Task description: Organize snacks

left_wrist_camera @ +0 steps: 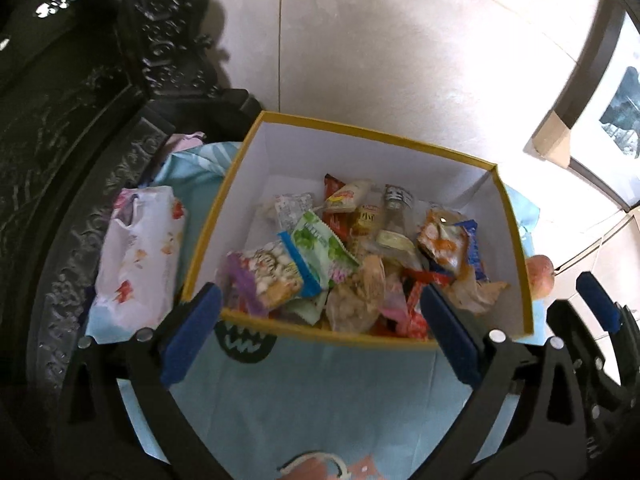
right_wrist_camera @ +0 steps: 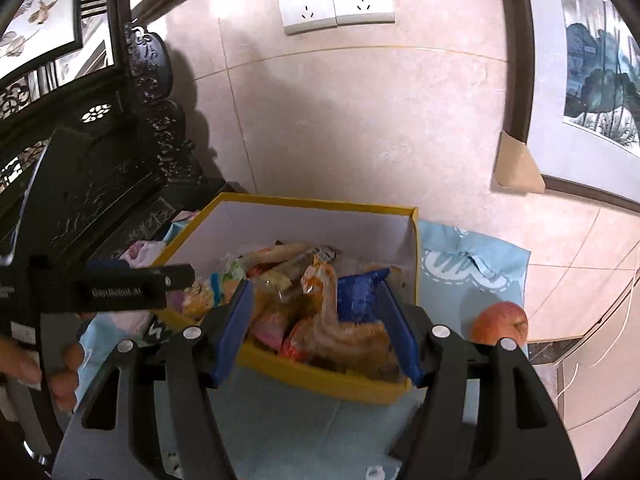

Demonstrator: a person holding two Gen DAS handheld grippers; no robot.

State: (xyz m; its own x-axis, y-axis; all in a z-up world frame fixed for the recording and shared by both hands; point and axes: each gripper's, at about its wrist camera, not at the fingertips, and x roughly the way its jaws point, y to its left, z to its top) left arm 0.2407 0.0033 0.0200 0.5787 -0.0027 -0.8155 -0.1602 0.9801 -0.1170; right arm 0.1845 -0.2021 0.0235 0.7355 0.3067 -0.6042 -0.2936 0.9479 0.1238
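Nearest, pictured at the bottom of each wrist view: the left gripper (left_wrist_camera: 320,294), blue pads spread wide with nothing pressed between them, and the right gripper (right_wrist_camera: 316,286), pads standing apart at a narrower gap and gripping nothing that can be made out. Glimpsed at the left edge of the right wrist view, a hand (right_wrist_camera: 40,364) around the other tool's handle.

Just beyond both sets of fingertips, over a light blue cloth (left_wrist_camera: 320,384): the yellow-rimmed box (left_wrist_camera: 372,132), open-topped, white inside, its near wall level with the left pads. Heaped in the near half of that box, the snacks (left_wrist_camera: 352,248), a loose pile of small wrapped packets lying in line with the gap of each gripper, blurred where framed by the right pads.

Picked out among them: a purple-edged packet (left_wrist_camera: 264,276) at the near left corner; a green packet (left_wrist_camera: 320,248) lying flat, long axis slanting from far left to near right; an orange packet (left_wrist_camera: 440,240) toward the right wall; a blue packet (right_wrist_camera: 360,292) propped on end, tilted.

Left of the box and just beside it, a white flowered pack (left_wrist_camera: 140,260) lying lengthwise along the wall. Right of the box, apart from it, an apple (right_wrist_camera: 500,322).

Farther back: dark carved furniture (left_wrist_camera: 100,120), a tiled wall with two sockets (right_wrist_camera: 336,2), and a framed painting (right_wrist_camera: 600,80).
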